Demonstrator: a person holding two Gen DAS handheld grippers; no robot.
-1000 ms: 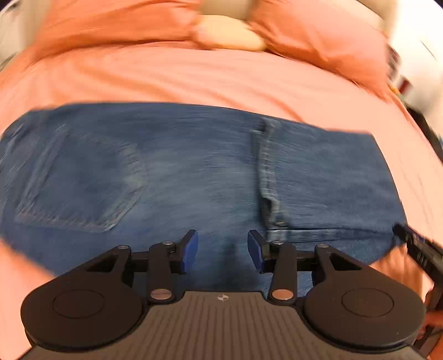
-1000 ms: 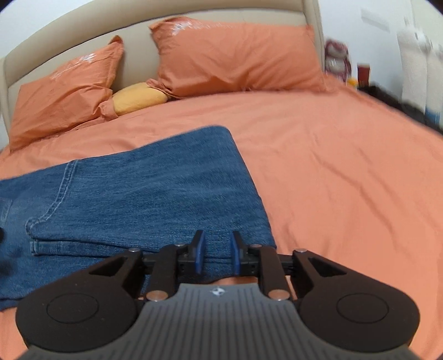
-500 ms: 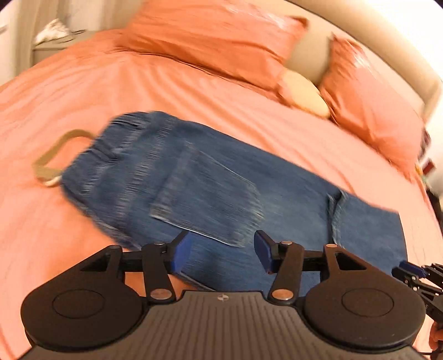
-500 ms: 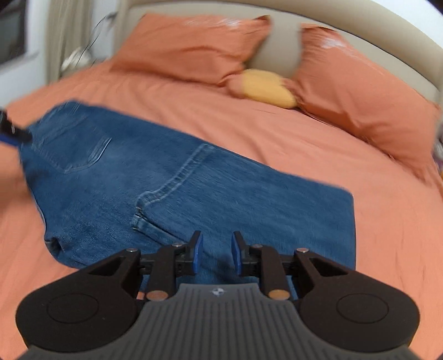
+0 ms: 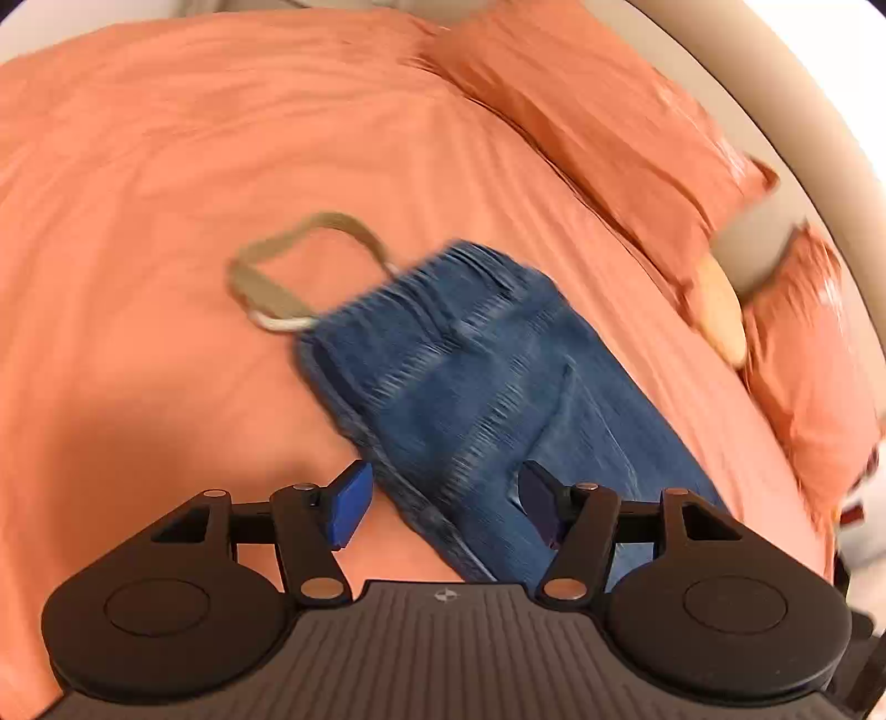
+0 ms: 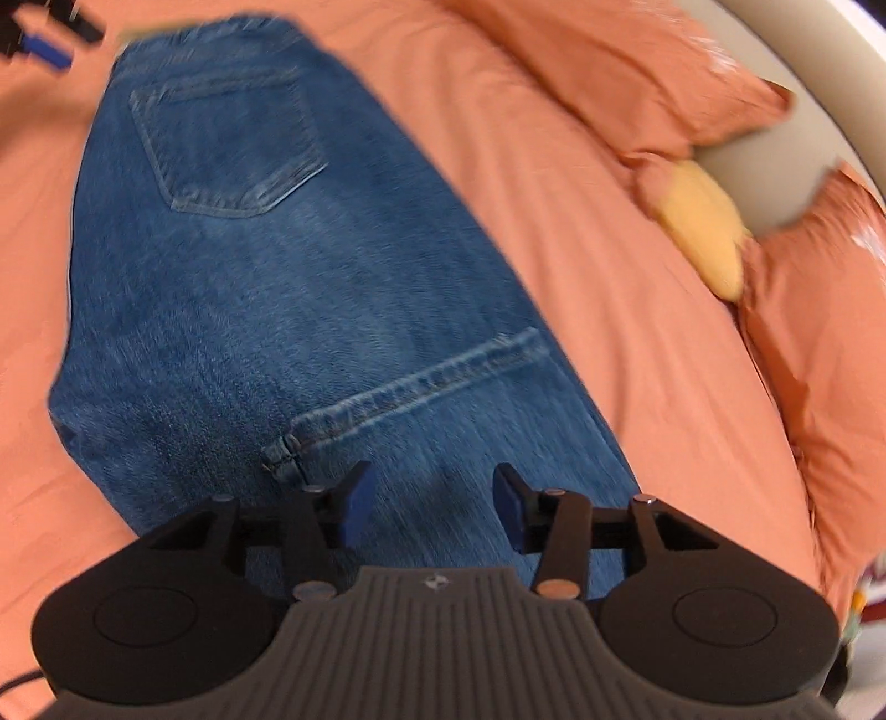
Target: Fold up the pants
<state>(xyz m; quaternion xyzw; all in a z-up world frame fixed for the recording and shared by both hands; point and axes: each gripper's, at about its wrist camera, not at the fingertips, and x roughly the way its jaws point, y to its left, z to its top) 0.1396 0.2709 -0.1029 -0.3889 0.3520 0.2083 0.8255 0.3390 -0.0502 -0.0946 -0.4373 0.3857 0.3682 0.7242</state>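
Left wrist view: the bed (image 5: 166, 166) filled the frame under an orange sheet, and a tan belt (image 5: 266, 277) looped out from the waistband of the jeans (image 5: 470, 387). The jeans lay folded flat on the bed, running from mid-frame down toward the lower right. The left gripper (image 5: 440, 501) hung above their near edge, its fingers (image 5: 349, 504) apart and opening, with nothing pressed between the pads. Orange pillows (image 5: 637, 138) lay along the headboard (image 5: 775, 111) at the right, a yellow cushion (image 5: 720, 310) between them.

Right wrist view: the left gripper (image 6: 44, 39) showed blurred in the top left corner. The jeans (image 6: 277, 277) spread beneath, back pocket (image 6: 232, 144) uppermost and a hem seam (image 6: 415, 387) across the middle. The right gripper (image 6: 432, 507) hovered over the denim, fingers (image 6: 509, 512) opening and empty. Pillows (image 6: 803, 332) and cushion (image 6: 703, 227) lay right.
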